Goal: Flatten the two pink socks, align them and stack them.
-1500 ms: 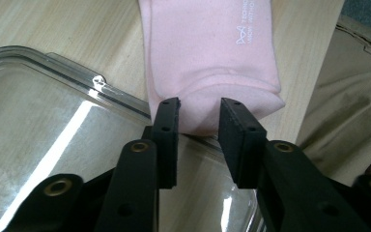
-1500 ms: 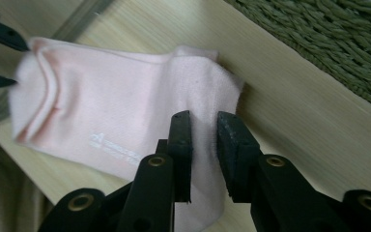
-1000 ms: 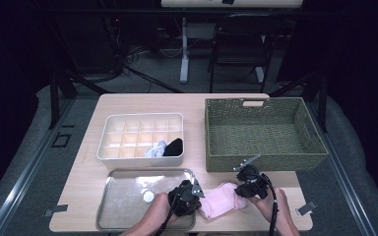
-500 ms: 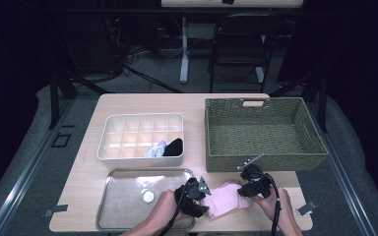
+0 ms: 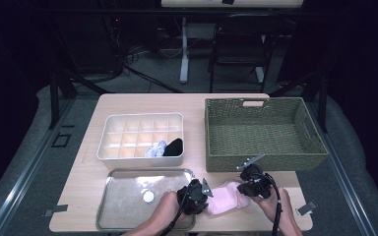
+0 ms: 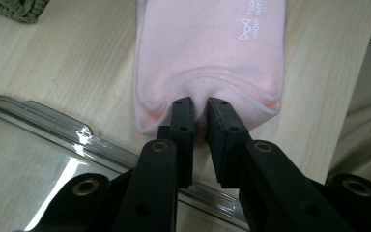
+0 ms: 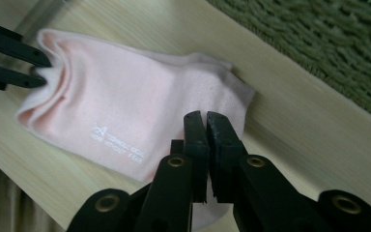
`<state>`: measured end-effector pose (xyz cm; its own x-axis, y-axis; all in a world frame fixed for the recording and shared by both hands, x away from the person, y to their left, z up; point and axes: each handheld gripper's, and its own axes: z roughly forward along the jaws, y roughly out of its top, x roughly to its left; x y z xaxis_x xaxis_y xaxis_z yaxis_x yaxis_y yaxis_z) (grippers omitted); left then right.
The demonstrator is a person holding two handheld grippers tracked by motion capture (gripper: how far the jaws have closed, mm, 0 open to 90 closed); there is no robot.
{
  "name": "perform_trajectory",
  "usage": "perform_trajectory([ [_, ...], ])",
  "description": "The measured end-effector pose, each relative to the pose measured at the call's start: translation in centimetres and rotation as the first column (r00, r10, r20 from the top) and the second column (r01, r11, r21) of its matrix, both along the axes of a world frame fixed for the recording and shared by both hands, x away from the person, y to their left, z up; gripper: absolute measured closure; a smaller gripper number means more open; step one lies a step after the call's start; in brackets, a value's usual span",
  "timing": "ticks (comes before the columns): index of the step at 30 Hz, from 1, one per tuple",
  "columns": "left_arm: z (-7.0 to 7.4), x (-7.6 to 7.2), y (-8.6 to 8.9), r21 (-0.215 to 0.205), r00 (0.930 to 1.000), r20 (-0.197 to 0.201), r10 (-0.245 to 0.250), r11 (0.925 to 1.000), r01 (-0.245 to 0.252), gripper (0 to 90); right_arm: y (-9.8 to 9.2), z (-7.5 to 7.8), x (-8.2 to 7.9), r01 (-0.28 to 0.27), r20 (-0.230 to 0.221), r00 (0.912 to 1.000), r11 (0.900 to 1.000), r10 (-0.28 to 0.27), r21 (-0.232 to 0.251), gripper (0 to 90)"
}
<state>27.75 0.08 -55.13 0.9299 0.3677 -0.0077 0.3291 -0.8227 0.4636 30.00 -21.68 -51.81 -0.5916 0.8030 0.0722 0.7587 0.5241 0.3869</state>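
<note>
high view: two grippers pinch one pink sock.

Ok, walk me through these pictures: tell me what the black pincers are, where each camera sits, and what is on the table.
No robot here: a person holds a two-jaw tool in each hand. The high view looks down on the wooden table from above the person's side. The left tool and the right tool each pinch one end of a pink sock lying flat on the table.

The other two pictures come from cameras riding on the tools. The left gripper view looks along its black jaws, closed on one edge of the sock. The right gripper view shows its jaws closed on the opposite end.

Also on the table: a metal tray, a white divided box with rolled socks in it, and a green woven basket.
</note>
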Motion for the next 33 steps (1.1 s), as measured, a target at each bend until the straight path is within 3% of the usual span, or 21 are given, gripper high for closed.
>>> perform_trajectory([
  [5, 0.0, 0.1, 0.1, -0.008, 1.0, 0.008, 0.0, 1.0, 0.0, 82.0, 0.2, -0.1, 0.0, -0.014, -0.002, 0.9999, 1.0, 0.014, 0.022, 87.9],
  [8, 0.0, 0.2, 0.2, -0.004, 0.9999, 0.017, 0.0, 1.0, 0.0, 82.3, 0.3, -1.4, 0.6, -0.006, -0.035, 0.9994, 1.0, 0.007, 0.023, 87.9],
  [13, 0.1, 0.2, 0.3, 0.01, 0.9993, 0.037, -0.003, 0.9999, 0.002, 83.1, 0.1, -2.3, 1.1, -0.012, -0.064, 0.9979, 1.0, 0.012, -0.008, 87.8],
  [16, 0.2, 0.4, 0.5, 0.014, 0.9993, 0.038, 0.001, 0.9999, -0.001, 83.6, 0.3, -2.4, 1.0, 0.003, -0.055, 0.9985, 1.0, -0.003, -0.005, 87.8],
  [22, 0.2, 0.6, 0.9, 0.024, 0.9993, 0.034, 0.012, 0.9996, -0.013, 84.0, 0.0, -2.2, 1.0, 0.016, -0.06, 0.998, 0.998, -0.019, -0.059, 87.7],
  [25, 0.3, 0.8, 1.1, 0.023, 0.9994, 0.025, 0.023, 0.9995, -0.024, 78.0, 0.0, -2.3, 0.9, 0.036, -0.058, 0.9976, 0.999, -0.038, -0.037, 87.1],
  [26, 0.5, 0.9, 1.2, 0.009, 0.9993, 0.019, 0.032, 0.9994, -0.032, 78.0, 0.0, -2.3, 0.9, 0.036, -0.061, 0.9974, 0.999, -0.037, -0.03, 87.1],
  [28, 1.2, 1.0, 1.0, -0.037, 0.998, 0.014, 0.062, 0.9975, -0.061, 66.9, -0.2, -2.2, 1.0, 0.032, -0.072, 0.9968, 0.999, -0.035, -0.044, 86.7],
  [29, 1.4, 1.0, 1.0, -0.055, 0.9975, 0.012, 0.069, 0.9961, -0.069, 65.6, -0.2, -2.2, 1.0, 0.034, -0.072, 0.9967, 0.999, -0.037, -0.042, 86.6],
  [33, 1.5, 1.1, 0.3, -0.08, 0.9964, 0.002, 0.085, 0.9932, -0.085, 57.0, -0.1, -2.2, 0.9, 0.033, -0.072, 0.9967, 0.999, -0.036, -0.042, 86.4],
])
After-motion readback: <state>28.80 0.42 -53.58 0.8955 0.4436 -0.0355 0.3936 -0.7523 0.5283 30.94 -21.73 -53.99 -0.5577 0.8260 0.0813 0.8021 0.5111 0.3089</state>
